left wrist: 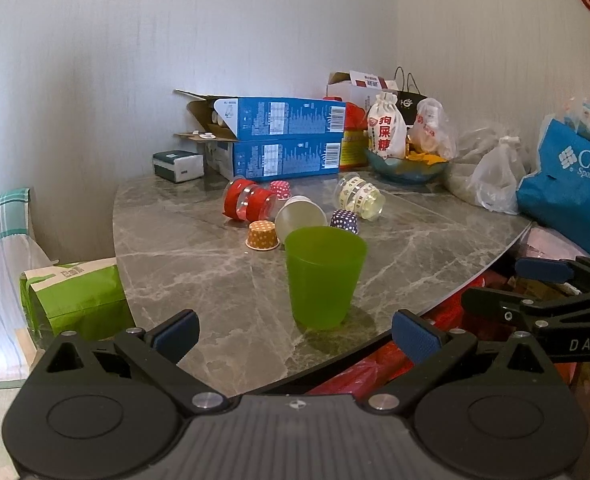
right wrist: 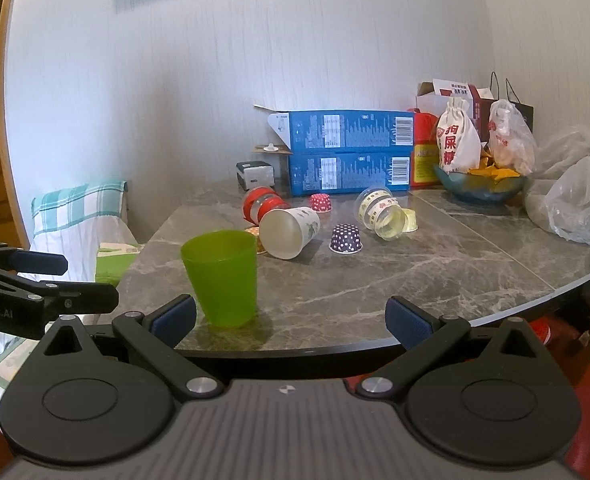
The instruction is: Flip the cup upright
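Green cup stands upright, mouth up, on the grey marble tabletop close to its near curved edge, and nothing is gripping it. Your left tool sits low at that edge with its jaws spread wide and empty; the cup is just ahead of the gap between the blue pads, slightly right of centre. Your right tool is also wide open and holds nothing; from its camera the cup is off to the left, just beyond the left pad. You can see the right tool from the left camera, out past the tabletop's edge on the right.

Around the cup you have bare marble to the left and to the right along the near rim. Behind it the room closes in: a white paper cup lies on its side with its mouth toward you, near the green one but apart from it. An orange dotted baking cup, a purple dotted one and a pink dotted one sit mouth down, and a red-banded clear cup and a yellow-banded clear cup lie tipped over.

Farther back, two stacked blue boxes stand against the white wall, with a blue bowl, a white drawstring pouch and plastic bags to the right. A green packet sits off the tabletop's left edge.
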`<state>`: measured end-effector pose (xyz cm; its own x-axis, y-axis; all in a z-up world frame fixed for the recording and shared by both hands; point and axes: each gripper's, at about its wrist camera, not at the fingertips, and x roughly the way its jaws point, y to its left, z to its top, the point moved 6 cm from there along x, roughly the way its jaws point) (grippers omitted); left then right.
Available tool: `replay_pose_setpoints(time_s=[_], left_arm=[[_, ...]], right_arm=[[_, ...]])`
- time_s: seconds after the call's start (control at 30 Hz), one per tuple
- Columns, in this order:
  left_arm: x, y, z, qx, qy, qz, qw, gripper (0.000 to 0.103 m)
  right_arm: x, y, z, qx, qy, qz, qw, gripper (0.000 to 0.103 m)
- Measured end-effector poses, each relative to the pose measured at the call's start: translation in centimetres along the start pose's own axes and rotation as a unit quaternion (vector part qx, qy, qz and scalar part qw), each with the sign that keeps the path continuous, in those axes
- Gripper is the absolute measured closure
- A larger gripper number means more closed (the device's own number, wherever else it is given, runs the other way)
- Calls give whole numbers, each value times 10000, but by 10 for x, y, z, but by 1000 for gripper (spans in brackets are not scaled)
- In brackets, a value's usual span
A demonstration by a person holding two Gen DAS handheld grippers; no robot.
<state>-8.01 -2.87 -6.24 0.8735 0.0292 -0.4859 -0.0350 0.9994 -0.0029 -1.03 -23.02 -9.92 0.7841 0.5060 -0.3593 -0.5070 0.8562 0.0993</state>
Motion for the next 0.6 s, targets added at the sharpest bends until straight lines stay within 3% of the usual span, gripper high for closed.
replay_pose_setpoints(time_s=[0.6], left_arm=[[-4,0,1,-113,-61,54,9999,0]], right_arm=[[-4,1,0,-4,-34,9,10000,1]])
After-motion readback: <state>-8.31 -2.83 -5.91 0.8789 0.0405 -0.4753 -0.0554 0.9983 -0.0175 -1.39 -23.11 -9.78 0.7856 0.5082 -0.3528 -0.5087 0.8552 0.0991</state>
